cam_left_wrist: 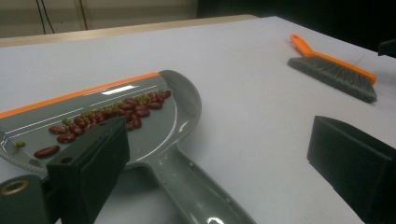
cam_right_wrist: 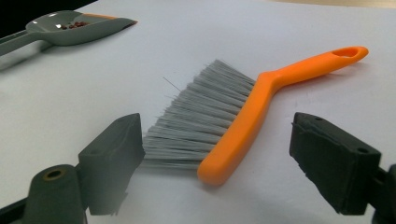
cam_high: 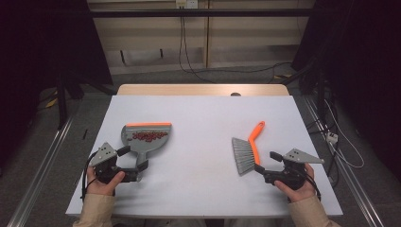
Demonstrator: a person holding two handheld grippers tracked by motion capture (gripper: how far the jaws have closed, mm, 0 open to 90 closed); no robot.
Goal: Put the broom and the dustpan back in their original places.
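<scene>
On the white tabletop your left gripper has its jaws spread either side of the grey dustpan handle, pressing nothing, with red beans and a few green ones heaped in the pan. Your right gripper stands just as wide around the orange brush, which lies flat, let go. By the look of it the sweeping is finished; next, draw both hands clear without nudging either tool.

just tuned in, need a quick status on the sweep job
Both grippers open: left astride dustpan handle, right at brush end, gripping nothing. Beans in dustpan, brush flat on table. Nothing in the way.
</scene>
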